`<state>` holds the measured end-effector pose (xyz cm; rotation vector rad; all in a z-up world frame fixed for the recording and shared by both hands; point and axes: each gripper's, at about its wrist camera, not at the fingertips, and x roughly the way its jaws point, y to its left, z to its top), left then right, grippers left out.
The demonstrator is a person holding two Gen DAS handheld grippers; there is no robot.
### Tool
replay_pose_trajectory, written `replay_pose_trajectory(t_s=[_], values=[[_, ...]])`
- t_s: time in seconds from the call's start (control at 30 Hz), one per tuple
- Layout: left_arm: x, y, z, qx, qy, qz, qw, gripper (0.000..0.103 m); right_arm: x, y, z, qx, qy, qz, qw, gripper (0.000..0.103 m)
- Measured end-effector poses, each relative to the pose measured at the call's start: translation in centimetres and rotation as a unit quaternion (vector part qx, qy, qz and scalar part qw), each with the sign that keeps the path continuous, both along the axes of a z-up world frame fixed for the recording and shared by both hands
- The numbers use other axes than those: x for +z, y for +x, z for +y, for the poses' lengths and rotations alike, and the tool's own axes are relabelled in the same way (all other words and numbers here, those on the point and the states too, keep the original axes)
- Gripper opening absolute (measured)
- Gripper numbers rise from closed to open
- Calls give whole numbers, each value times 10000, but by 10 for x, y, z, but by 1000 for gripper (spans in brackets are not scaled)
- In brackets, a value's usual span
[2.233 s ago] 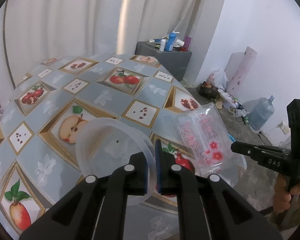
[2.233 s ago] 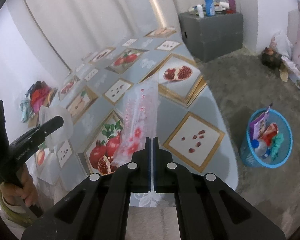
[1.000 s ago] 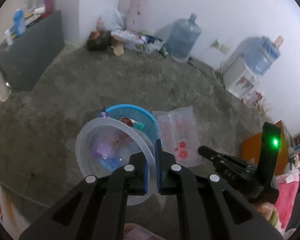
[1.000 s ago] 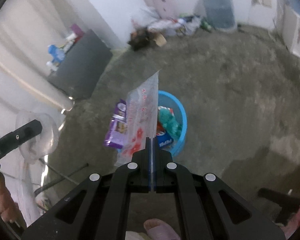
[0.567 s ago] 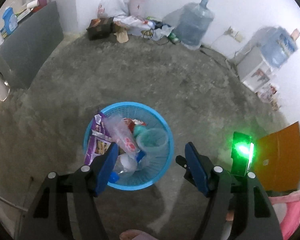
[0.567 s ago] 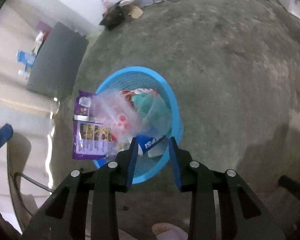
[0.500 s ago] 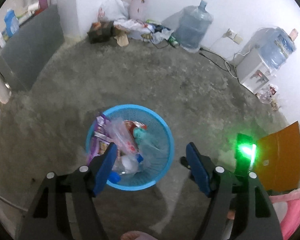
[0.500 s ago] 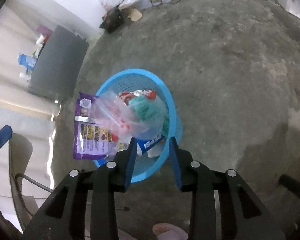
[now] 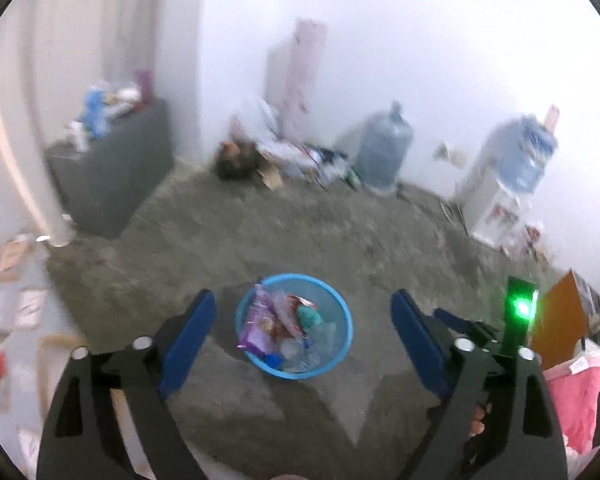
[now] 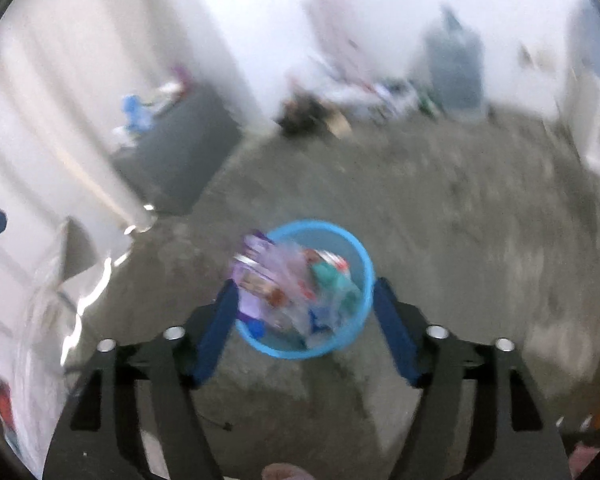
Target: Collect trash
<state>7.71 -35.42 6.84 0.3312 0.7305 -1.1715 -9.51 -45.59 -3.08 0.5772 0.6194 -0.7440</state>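
A blue plastic trash basket [image 9: 346,330] stands on the grey floor, full of wrappers, a purple packet and clear plastic; it also shows in the right wrist view [image 10: 364,268]. My left gripper [image 9: 302,318] is open and empty, held above the basket, which sits between its blue pads. My right gripper [image 10: 302,306] is open and empty too, with the basket between its fingers. The right gripper's body with a green light [image 9: 520,312] shows at the right of the left wrist view. Both views are blurred.
A grey cabinet [image 9: 108,176] with bottles on top stands at the back left. A water jug [image 9: 384,152], a water dispenser [image 9: 508,184] and a pile of clutter [image 9: 268,152] line the far wall. The table edge with fruit-print cloth [image 9: 8,320] is at the left.
Both grippers opened over the basket: the clear bowl and the pink-printed plastic pack dropped in. Since then both views have tilted up and back, so the basket looks smaller and lower.
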Motion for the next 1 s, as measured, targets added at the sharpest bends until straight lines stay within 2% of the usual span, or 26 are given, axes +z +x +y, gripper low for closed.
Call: replay_pose_trajectory(t_s=[0.07, 0.13, 0.23, 0.33, 0.4, 0.47, 0.57, 0.6, 0.67, 0.73, 0.8, 0.83, 0.93, 1.0], values=[[19, -1, 44, 401, -263, -140, 9988, 97, 33, 4, 31, 327, -520, -148, 9980, 93], [32, -3, 89, 923, -441, -306, 9943, 97, 54, 7, 55, 524, -887, -175, 9945, 95], [40, -7, 147, 1711, -517, -413, 9830, 98, 81, 15, 96, 862, -1393, -189, 9863, 95], [37, -14, 199, 2571, -378, -409, 9648, 97, 93, 18, 127, 1316, -1360, -426, 9810, 95], [32, -21, 234, 3068, -396, -415, 9500, 97, 96, 22, 146, 1470, -1341, -395, 9792, 95], [26, -27, 261, 3465, -318, -528, 9360, 97, 99, 29, 170, 1655, -1528, -252, 9740, 95], [14, -37, 291, 4107, 81, -902, 9073, 97, 100, 36, 207, 1885, -2078, 71, 9598, 95], [10, -43, 301, 4302, 167, -1053, 8964, 97, 100, 40, 218, 1949, -2240, 219, 9546, 95], [1, -50, 316, 4557, 249, -1218, 8814, 97, 91, 51, 240, 2120, -2471, 632, 9434, 95], [-12, -55, 332, 4857, 427, -1280, 8637, 97, 79, 59, 258, 2324, -2452, 981, 9361, 95], [-27, -59, 343, 5153, 679, -1250, 8451, 97, 69, 64, 263, 2462, -2203, 1164, 9367, 95], [-35, -59, 347, 5242, 760, -1142, 8405, 97, 60, 66, 267, 2544, -1911, 1275, 9394, 95], [-55, -60, 360, 5338, 946, -450, 8391, 97, 46, 69, 275, 2651, -1543, 1454, 9406, 95], [-65, -59, 363, 5363, 1094, -191, 8367, 97, 41, 66, 288, 2682, -1555, 1596, 9372, 95]])
